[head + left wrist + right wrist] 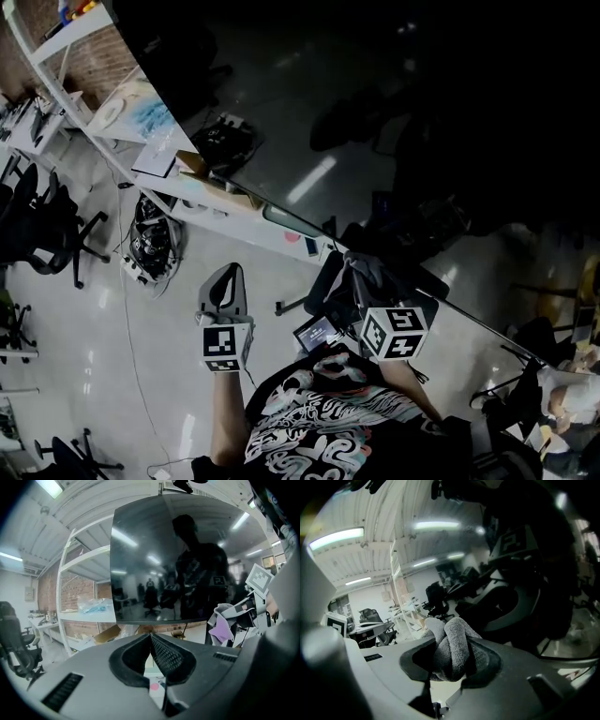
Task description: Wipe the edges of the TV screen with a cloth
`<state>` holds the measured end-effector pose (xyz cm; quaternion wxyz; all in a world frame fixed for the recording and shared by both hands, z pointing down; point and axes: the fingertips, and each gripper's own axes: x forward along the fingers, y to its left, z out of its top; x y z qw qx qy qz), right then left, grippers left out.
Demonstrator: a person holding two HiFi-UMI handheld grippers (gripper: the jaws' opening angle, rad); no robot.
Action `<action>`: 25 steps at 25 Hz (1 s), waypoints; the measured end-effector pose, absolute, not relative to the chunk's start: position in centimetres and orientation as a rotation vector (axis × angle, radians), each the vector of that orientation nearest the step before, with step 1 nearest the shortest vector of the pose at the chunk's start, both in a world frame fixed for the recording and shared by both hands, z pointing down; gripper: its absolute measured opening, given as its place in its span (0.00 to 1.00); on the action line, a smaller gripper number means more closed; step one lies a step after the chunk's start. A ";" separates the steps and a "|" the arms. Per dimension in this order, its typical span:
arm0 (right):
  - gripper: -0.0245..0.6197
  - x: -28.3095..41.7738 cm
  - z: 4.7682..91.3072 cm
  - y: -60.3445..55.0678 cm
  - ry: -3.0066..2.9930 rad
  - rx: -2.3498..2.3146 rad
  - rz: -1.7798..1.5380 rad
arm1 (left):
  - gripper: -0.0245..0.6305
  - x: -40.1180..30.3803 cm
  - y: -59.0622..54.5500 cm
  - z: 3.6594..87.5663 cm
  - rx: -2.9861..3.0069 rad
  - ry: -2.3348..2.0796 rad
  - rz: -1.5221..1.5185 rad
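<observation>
- Left tongs (151,639): pressed together tip to tip, nothing between the dark textured pads. Held low (228,274), well to the left of the right tongs and short of the screen.
- Right tongs (451,657): clamped on a bunched grey terry cloth (449,649), with the wad bulging up and forward past the tips.
- Large black glossy TV screen (394,122): straight ahead of both tongs, filling the space above and in front of them. In the right gripper view (525,573), very close beyond the cloth, with a dark reflection of the tongs and the person in it.
- Head view: cloth (372,270) right at the screen's thin lower edge, just ahead of the right tongs (361,277). Contact with the edge not certain.
- Left gripper view: right tongs (243,607) off to the right, the cloth (220,629) hanging at the right end of the screen's bottom edge (178,564).
- White metal shelf rack (89,557): left of the left tongs, alongside the screen, with a clear plastic bag with blue contents (93,605) on one shelf.
- Black office chair (14,644): far left of the left tongs, on a pale shiny floor (103,319).
- Black T-shirt with white print (319,427): directly behind both tongs.
</observation>
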<state>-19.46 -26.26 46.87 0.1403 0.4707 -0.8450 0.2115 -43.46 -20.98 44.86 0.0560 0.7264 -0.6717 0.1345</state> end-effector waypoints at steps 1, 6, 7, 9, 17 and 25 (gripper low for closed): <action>0.27 -19.7 46.6 -26.3 -2.445 1.362 0.613 | 0.06 -43.4 -21.3 44.6 2.219 -2.031 0.409; 0.27 -20.4 46.4 -26.8 -2.451 1.379 0.659 | 0.06 -43.2 -22.7 43.9 2.255 -2.012 0.409; 0.27 -20.5 46.5 -26.8 -2.451 1.379 0.672 | 0.06 -43.2 -22.8 43.9 2.255 -2.010 0.409; 0.27 -20.7 46.6 -26.9 -2.457 1.376 0.693 | 0.06 -43.4 -22.9 43.7 2.259 -2.013 0.414; 0.27 -21.8 46.3 -27.6 -2.458 1.388 0.752 | 0.06 -45.1 -23.8 43.5 2.285 -1.995 0.418; 0.27 -24.1 46.0 -28.4 -2.423 1.463 0.809 | 0.06 -47.4 -25.2 43.1 2.359 -1.930 0.398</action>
